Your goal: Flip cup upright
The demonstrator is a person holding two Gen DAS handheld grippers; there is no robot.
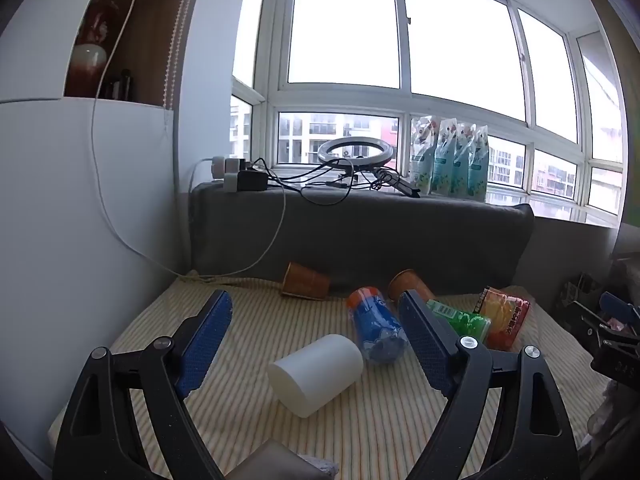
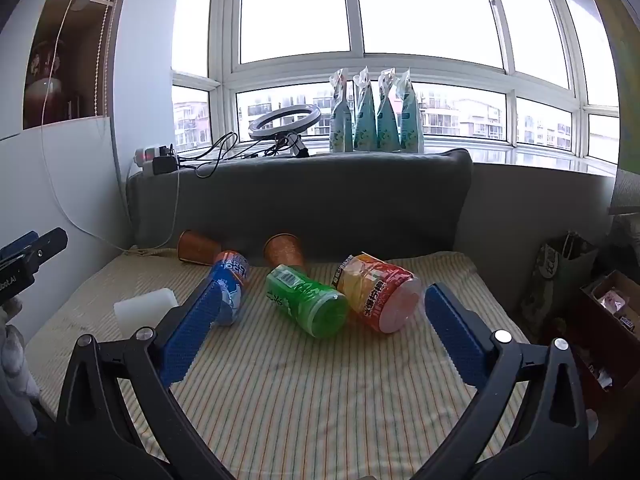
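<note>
A white cup (image 1: 316,368) lies on its side on the striped cloth, its closed base toward me; it also shows at the left of the right wrist view (image 2: 146,308). My left gripper (image 1: 316,304) is open, empty, just above and behind the white cup. A blue cup (image 1: 376,328) (image 2: 230,280), a green cup (image 1: 460,318) (image 2: 308,300) and a red-orange cup (image 1: 506,320) (image 2: 378,292) lie on their sides. Two brown paper cups (image 1: 306,282) (image 2: 198,248) lie at the back. My right gripper (image 2: 324,300) is open, empty, in front of the green and red cups.
A grey cushion (image 2: 304,196) backs the striped cloth (image 2: 320,392). On the sill stand a ring light (image 2: 285,120), chargers with cables (image 2: 160,162) and several pouches (image 2: 376,120). A white board (image 1: 80,216) is at the left; a bag and boxes (image 2: 600,300) at the right.
</note>
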